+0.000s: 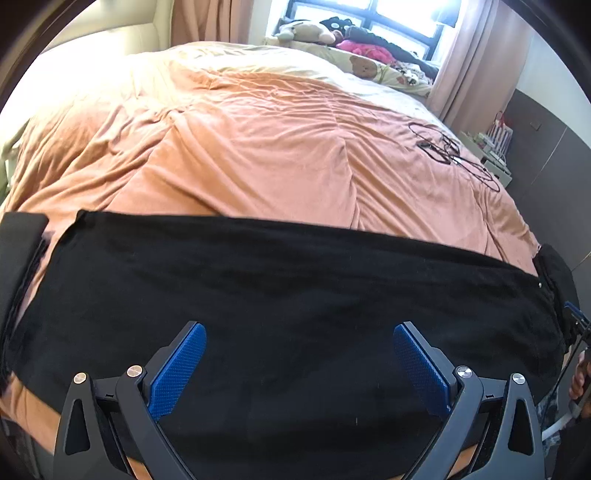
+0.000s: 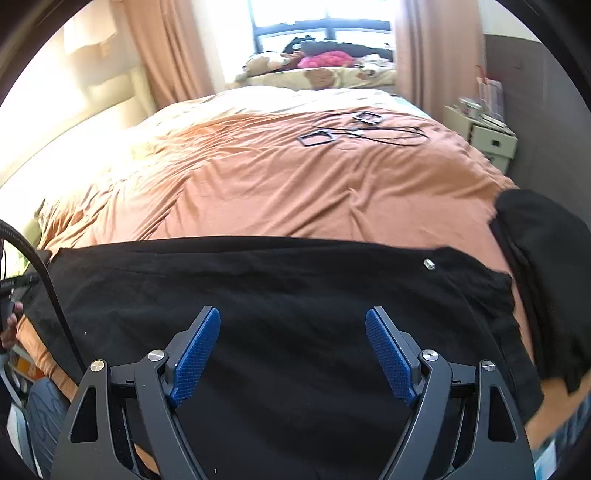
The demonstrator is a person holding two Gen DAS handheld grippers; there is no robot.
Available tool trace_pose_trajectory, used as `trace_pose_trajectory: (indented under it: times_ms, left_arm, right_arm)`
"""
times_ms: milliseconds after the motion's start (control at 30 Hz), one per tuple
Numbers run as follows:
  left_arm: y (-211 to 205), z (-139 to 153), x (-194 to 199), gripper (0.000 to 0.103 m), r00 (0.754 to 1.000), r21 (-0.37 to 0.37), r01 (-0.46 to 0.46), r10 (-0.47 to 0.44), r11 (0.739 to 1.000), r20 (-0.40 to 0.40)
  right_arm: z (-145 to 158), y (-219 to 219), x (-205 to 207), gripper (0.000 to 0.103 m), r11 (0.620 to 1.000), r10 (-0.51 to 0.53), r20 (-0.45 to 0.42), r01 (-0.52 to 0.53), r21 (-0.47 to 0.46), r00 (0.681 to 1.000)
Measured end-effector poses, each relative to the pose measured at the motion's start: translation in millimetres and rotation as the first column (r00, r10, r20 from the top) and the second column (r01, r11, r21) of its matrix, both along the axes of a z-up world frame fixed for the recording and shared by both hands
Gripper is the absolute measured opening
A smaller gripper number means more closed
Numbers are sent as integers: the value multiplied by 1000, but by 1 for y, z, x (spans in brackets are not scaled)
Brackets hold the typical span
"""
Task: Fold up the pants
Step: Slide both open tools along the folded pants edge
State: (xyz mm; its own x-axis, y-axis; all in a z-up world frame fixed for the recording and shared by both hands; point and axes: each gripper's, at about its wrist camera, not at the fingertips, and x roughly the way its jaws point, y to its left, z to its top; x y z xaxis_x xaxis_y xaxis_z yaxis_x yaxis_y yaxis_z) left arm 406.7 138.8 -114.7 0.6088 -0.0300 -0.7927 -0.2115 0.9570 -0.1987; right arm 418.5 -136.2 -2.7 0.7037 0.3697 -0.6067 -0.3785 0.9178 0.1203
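Pants point(image 1: 295, 295) lie flat across the lower frame, along the bed's point(image 1: 240, 147) near edge. Left gripper point(image 1: 299, 365) and right gripper point(image 2: 293, 354) hover above, fingers apart, empty. Risk: pinching one layer only, and the pants slide off the edge.

The left claw point(image 1: 299, 363) hangs wide open over the black pants point(image 1: 280, 288), with nothing between its blue pads point(image 1: 177, 369). The pants lie flat across the near edge of the bed point(image 1: 236, 147), on an orange blanket. Black cables point(image 1: 450, 155) lie far off on the right. Stuffed toys point(image 1: 306, 31) sit by the window.
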Motion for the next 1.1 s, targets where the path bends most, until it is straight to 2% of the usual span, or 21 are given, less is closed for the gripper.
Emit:
trace_pose_trajectory:
  times_ms: [167,300,533,633,700,800,967,1000,1100]
  left_arm:
    - [15,2,23,98,999,-38,-29,29,999,15]
    - [34,-2,44,97,995,-75,-98,98,992,2]
    - [57,-15,77,87,983,-100,-183,178,978,-55]
    - [62,-21,88,86,976,-87,-208,202,974,-79]
    - [65,-24,93,84,970,-68,-228,221,971,-97]
    - [70,-33,102,79,962,-66,-247,237,967,-132]
    - [73,-46,113,77,954,-57,-260,247,964,-168]
    - [73,-47,115,77,953,-56,-260,247,964,-173]
    - [74,-53,121,77,949,-48,-261,248,964,-193]
  right_arm:
    - [-2,23,29,79,996,86,-4,-86,-28,996]
    - [-5,38,54,66,988,146,-27,-147,-52,989]
    - [-6,64,94,64,964,238,-67,-244,-103,969]
    - [-7,76,112,63,949,276,-88,-286,-136,957]
    - [-9,86,122,58,933,307,-105,-321,-161,946]
    - [-14,101,136,58,915,335,-131,-355,-191,933]
    - [-32,130,157,57,873,388,-182,-423,-242,904]
    - [-34,134,161,52,866,398,-192,-436,-245,897]
    - [-44,150,175,49,842,410,-224,-462,-280,884]
